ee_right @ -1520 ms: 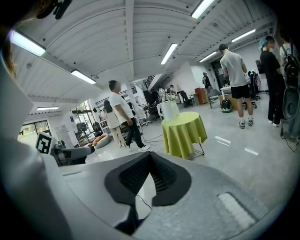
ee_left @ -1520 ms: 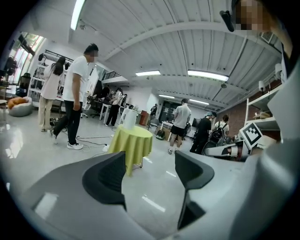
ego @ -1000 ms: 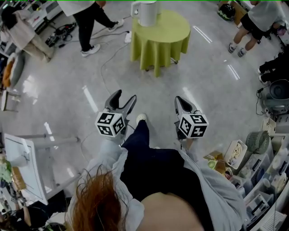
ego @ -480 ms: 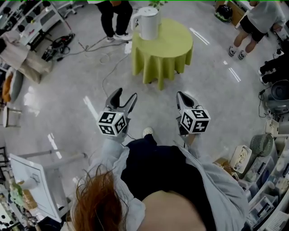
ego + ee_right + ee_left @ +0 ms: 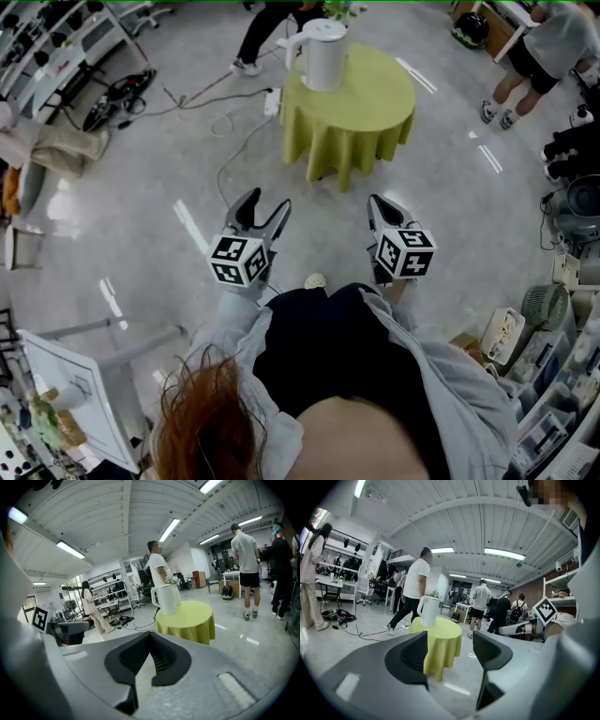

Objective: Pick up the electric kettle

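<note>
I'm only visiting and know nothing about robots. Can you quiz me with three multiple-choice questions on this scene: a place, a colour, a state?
1. Where is the electric kettle? A on the floor; B on the round table; C in a gripper.
2. What colour is the tablecloth? A red; B blue; C yellow-green.
3. How do the fingers of the left gripper stand? A apart, empty; B shut on the kettle; C shut on a cable.
Answers: B, it stands on the tabletop; C, the cloth is yellow-green; A, a gap shows between them with nothing in it.
</note>
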The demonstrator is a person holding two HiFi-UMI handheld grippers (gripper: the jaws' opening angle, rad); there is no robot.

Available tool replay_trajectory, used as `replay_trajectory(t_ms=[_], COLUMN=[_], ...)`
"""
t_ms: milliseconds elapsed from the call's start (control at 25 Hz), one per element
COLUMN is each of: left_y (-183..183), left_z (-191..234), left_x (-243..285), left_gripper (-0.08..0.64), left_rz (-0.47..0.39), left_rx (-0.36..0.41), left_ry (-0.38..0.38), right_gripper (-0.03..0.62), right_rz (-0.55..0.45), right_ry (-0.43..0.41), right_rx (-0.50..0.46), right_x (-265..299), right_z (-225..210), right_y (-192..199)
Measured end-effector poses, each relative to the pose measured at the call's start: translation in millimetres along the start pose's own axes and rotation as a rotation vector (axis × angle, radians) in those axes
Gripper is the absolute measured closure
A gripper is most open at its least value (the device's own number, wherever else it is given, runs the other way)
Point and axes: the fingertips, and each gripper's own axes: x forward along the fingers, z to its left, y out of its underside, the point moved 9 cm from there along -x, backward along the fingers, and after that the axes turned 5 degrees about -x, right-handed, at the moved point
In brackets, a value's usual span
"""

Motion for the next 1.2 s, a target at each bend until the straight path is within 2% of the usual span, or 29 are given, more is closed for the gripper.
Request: replay_trajectory(t_ms=[200, 440, 720, 960, 1200], left_y=[5.2, 17.6, 23.8, 11.7, -17.6], left_z=[7.2, 11.1, 17.5, 31.4, 48.1], left_x=[-9.5, -19.0, -10.8, 22.1, 79.8], left_gripper=[0.258, 0.258, 0.258, 0.258, 0.258], left_rz=[0.007, 0.014, 0.017, 0.017, 0.022], left_rx=[-0.017, -0.053, -0.079, -0.075, -0.052], left_ry=[-0.014, -0.024, -0.039, -0.047, -0.036], right_gripper=[0.591, 0.591, 0.591, 0.591, 0.591], right_rz=[0.0, 0.052, 0.071, 0.08, 0.07], right_ry=[-0.01, -0.027, -0.052, -0.065, -0.071], right_rx=[-0.009, -0.014, -0.008, -0.013, -0.006], right_x=[5.3, 10.3, 22.9, 51.3, 96.7], right_z=[7.8, 17.2, 14.9, -3.0, -36.1], right_y=[-4.0, 6.2, 5.7, -8.3, -41.3])
